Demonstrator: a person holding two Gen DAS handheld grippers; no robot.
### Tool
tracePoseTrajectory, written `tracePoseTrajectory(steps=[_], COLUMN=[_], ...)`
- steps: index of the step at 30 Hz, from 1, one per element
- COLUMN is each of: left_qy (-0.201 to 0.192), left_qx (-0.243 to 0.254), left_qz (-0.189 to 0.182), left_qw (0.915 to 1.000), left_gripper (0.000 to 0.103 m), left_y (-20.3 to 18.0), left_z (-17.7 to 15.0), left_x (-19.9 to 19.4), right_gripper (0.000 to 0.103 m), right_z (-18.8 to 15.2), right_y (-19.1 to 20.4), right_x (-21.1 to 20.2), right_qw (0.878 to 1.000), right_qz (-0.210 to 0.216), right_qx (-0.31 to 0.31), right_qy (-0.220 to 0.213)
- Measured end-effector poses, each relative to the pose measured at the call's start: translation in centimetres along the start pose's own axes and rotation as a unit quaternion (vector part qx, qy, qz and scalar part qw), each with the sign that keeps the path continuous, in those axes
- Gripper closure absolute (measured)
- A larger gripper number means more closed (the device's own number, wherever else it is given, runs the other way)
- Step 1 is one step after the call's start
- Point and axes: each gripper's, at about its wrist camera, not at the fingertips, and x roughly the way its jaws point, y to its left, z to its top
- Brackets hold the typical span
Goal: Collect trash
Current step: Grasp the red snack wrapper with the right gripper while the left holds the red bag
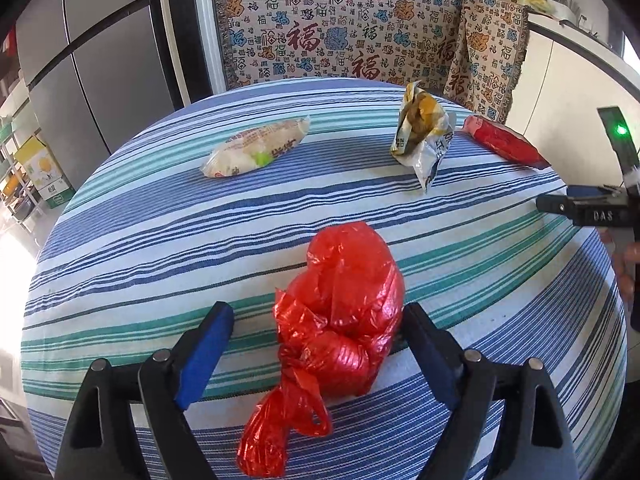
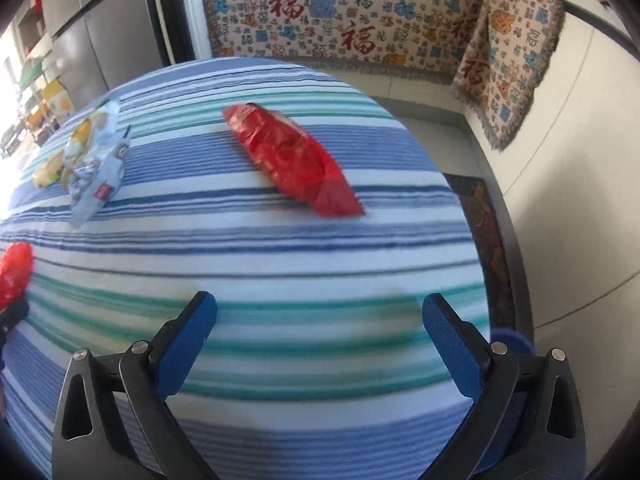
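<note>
Red knotted plastic bag (image 1: 344,312), lower centre, between wide-open left claw (image 1: 320,320) fingers on striped counter (image 1: 160,248). Right claw (image 2: 320,316) wide, empty. Risk: slippery film sliding out on closing.

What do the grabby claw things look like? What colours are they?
Both are alike. The left gripper and the right gripper each have two black plastic arms shaped like long triangles, with round silver pins at the joints. The jaws are lined with flat bright blue pads. Seen from the left camera, the right gripper's side shows white letters, "DAS", and a small green light.
</note>
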Motion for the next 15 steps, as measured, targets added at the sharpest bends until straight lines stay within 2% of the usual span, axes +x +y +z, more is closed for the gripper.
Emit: tracePoseTrajectory(steps=[5, 7, 8, 9, 12, 15], left_qy=[0.0, 0.001, 0.001, 0.001, 0.001, 0.001], left_qx=[-0.001, -0.002, -0.002, -0.002, -0.002, -0.002], left_qz=[-0.001, -0.001, -0.001, -0.001, -0.001, -0.001], left_qw=[1.0, 1.0, 1.0, 1.0, 1.0, 1.0], left_gripper=[0.014, 0.014, 0.014, 0.014, 0.014, 0.014], left_y=[-0.1, -0.1, -0.1, -0.1, -0.1, -0.1], left_z=[-0.1, -0.1, -0.1, -0.1, 0.0, -0.1], left_x=[0.0, 0.0, 0.0, 0.0, 0.0, -0.1], right_gripper=[0.002, 0.018, 0.034, 0.06, 0.064, 0.066], right_z=[3.7, 4.3, 4.6, 4.6, 3.8, 1.3], right_y=[0.1, 0.2, 0.2, 0.3, 1.3, 2.6], right_x=[1.5, 2.3, 2.3, 2.1, 1.3, -0.1], right_qw=[0.999, 0.999, 0.999, 0.999, 0.999, 1.0], right_qz=[-0.008, 0.008, 0.03, 0.036, 0.025, 0.008], right_qx=[-0.039, -0.036, -0.025, -0.021, -0.025, -0.006], right_qy=[-0.007, 0.002, 0.001, 0.0, -0.003, 0.007])
